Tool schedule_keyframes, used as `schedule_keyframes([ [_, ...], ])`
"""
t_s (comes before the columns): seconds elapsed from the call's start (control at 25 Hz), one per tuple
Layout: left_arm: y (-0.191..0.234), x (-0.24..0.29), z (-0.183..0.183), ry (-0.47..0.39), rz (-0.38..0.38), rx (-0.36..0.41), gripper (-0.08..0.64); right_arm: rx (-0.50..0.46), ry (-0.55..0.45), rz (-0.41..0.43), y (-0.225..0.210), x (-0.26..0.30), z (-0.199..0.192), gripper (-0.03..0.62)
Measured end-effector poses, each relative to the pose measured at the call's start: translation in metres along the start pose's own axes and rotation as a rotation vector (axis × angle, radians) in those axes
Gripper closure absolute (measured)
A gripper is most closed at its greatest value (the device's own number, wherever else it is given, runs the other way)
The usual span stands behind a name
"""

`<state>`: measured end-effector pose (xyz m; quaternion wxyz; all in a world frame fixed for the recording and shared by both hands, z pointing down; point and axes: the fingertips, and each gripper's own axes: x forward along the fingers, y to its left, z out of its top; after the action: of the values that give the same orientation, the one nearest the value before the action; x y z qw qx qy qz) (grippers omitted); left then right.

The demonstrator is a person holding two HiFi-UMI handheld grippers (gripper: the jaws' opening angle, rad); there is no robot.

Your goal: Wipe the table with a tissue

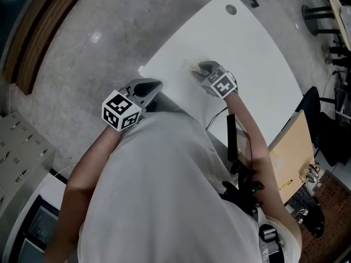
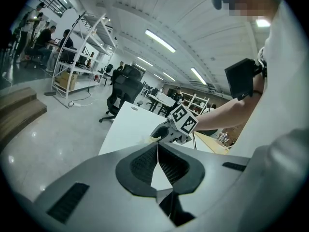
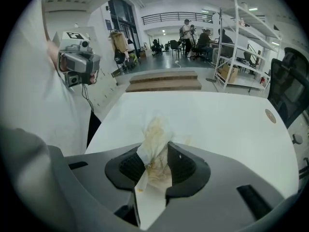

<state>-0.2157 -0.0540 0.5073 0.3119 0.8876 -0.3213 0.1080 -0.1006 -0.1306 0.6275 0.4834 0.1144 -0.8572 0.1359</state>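
Nearest, off the near left corner of the smooth white bench [image 1: 247,64]: grey plastic left claw [image 1: 149,87], closed pad to pad with nothing between, clear of the surface. Leave parked; not needed for the stroke.

Just in from the near edge, toward that same corner: grey plastic right claw [image 1: 204,68], clamped on the crumpled white paper tissue [image 3: 155,140], yellow-stained at the wad. Tissue tip apparently down on the bench, beside a faint yellowish smear [image 3: 187,139].

To wipe well: press through the tissue only, never through the claw tips. Tilt steeply enough to lay the wad flat on the smear. Sweep in overlapping passes from near edge toward far edge. Turn to a clean face once soiled, to avoid spreading the stain.

Farther out, near the far corner: a round grey cable grommet [image 1: 231,9].

Markings: black-and-white square-patterned marker cubes [image 1: 120,111] on both claws; no brand, label or legible writing found.
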Motion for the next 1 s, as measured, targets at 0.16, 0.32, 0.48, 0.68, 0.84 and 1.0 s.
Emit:
schedule_keyframes([
  [0.16, -0.004, 0.004, -0.003, 0.008, -0.008, 0.001, 0.552, -0.008, -0.008, -0.016, 0.008, -0.001, -0.007, 0.469],
  [0.32, -0.012, 0.008, 0.001, 0.016, -0.031, 0.019, 0.552, 0.016, -0.004, -0.018, 0.017, -0.005, -0.017, 0.469],
  [0.48, -0.016, 0.013, 0.002, 0.028, -0.061, 0.034, 0.551, 0.047, -0.013, -0.023, 0.027, -0.009, -0.025, 0.469],
  [0.68, -0.023, 0.022, 0.003, 0.05, -0.102, 0.053, 0.552, 0.077, -0.038, -0.04, 0.034, -0.018, -0.035, 0.469],
  [0.84, -0.027, 0.027, 0.005, 0.066, -0.132, 0.073, 0.552, 0.14, -0.053, -0.059, 0.036, -0.025, -0.05, 0.469],
  [1.0, -0.028, 0.03, 0.006, 0.084, -0.161, 0.084, 0.552, 0.185, -0.044, -0.085, 0.035, -0.035, -0.071, 0.469],
])
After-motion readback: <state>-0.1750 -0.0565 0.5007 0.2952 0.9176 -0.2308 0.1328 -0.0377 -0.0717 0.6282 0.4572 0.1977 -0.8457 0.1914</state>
